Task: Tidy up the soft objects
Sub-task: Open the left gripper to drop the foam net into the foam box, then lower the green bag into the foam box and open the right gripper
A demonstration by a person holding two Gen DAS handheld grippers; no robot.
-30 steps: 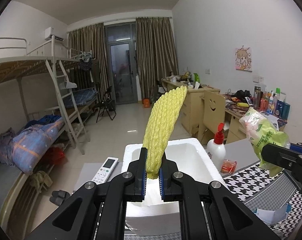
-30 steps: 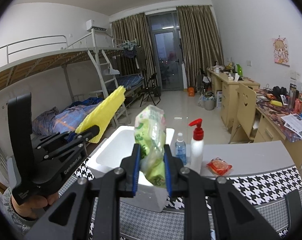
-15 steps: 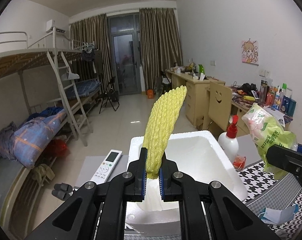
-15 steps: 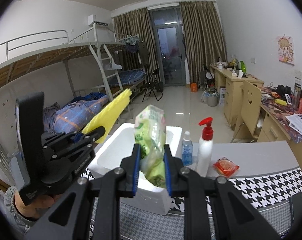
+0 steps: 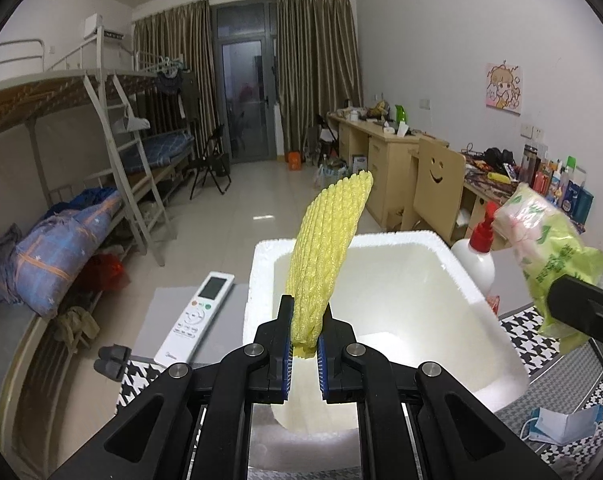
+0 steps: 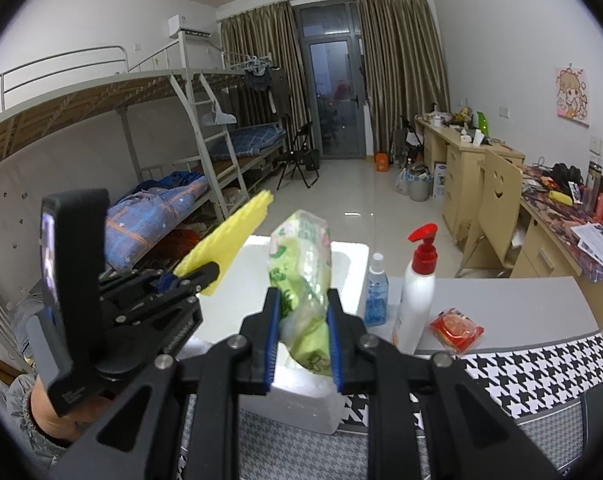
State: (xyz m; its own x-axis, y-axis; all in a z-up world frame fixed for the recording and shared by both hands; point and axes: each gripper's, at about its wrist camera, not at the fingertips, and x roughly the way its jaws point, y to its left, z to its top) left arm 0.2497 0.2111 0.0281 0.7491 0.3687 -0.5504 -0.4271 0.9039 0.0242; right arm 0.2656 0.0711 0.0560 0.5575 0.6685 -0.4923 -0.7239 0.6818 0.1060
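a: any writing you can read?

b: barely. the green plastic pack (image 6: 303, 280) has pale print, too blurred to read. the remote (image 5: 195, 317) has a small mark near its bottom edge, also unreadable.

a: and the hand-held grippers?

b: the left hand-held gripper (image 5: 304, 354) is pinched tight on the lower end of the yellow foam net (image 5: 328, 248), which stands up over the white foam box (image 5: 481, 312). the right hand-held gripper (image 6: 303, 346) is clamped partway on the green pack, just above the box's near rim.

a: anything cut off?

b: the face mask (image 5: 561, 428) on the checked bench (image 6: 541, 368) is half out of view; the pump bottle (image 6: 417, 296) hides its own label.
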